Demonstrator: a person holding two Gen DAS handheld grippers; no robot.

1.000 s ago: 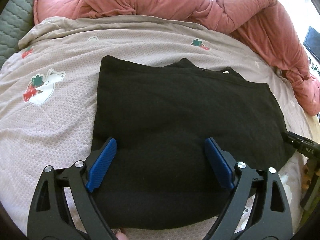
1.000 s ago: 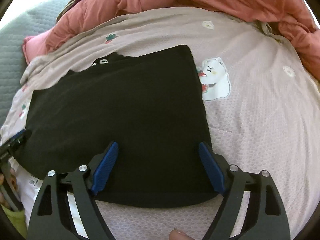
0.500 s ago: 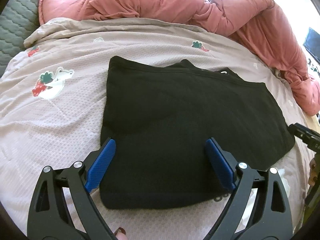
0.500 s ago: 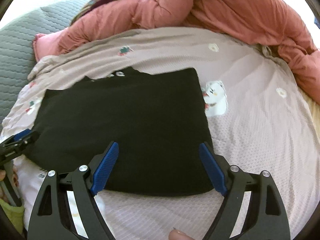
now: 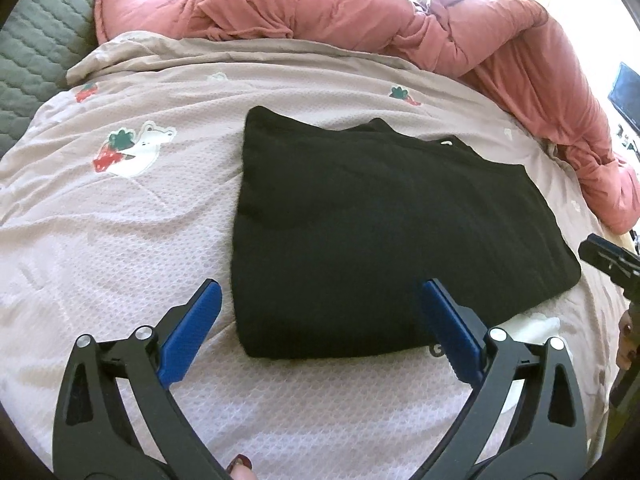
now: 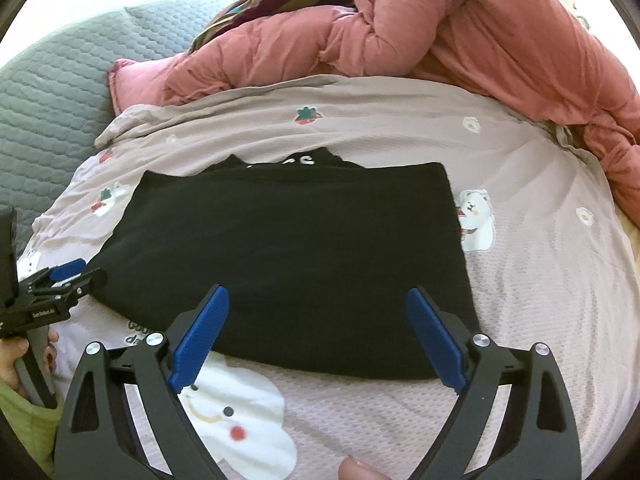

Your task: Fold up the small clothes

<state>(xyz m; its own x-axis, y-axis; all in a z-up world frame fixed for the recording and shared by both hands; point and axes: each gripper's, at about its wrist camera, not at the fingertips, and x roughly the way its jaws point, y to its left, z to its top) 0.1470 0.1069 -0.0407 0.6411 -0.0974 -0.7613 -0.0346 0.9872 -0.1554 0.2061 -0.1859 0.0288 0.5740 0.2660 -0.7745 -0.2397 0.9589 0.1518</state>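
A black garment (image 5: 372,236) lies folded into a flat rectangle on the bed; it also shows in the right wrist view (image 6: 296,260), with white lettering at its far edge. My left gripper (image 5: 320,320) is open and empty, held above the garment's near left corner. My right gripper (image 6: 316,324) is open and empty, above the garment's near right edge. The left gripper shows at the left edge of the right wrist view (image 6: 60,280). The right gripper's tip shows at the right edge of the left wrist view (image 5: 608,256).
The garment lies on a pinkish-beige sheet (image 5: 100,240) printed with bears and strawberries. A rumpled salmon duvet (image 5: 400,12) is piled along the far side and right. A grey quilted cover (image 6: 48,92) lies at the far left. A white cloud print (image 6: 236,420) sits near my right gripper.
Both grippers have drawn back and up from the garment, so more of the sheet shows in front of it. The garment has stayed flat in place.
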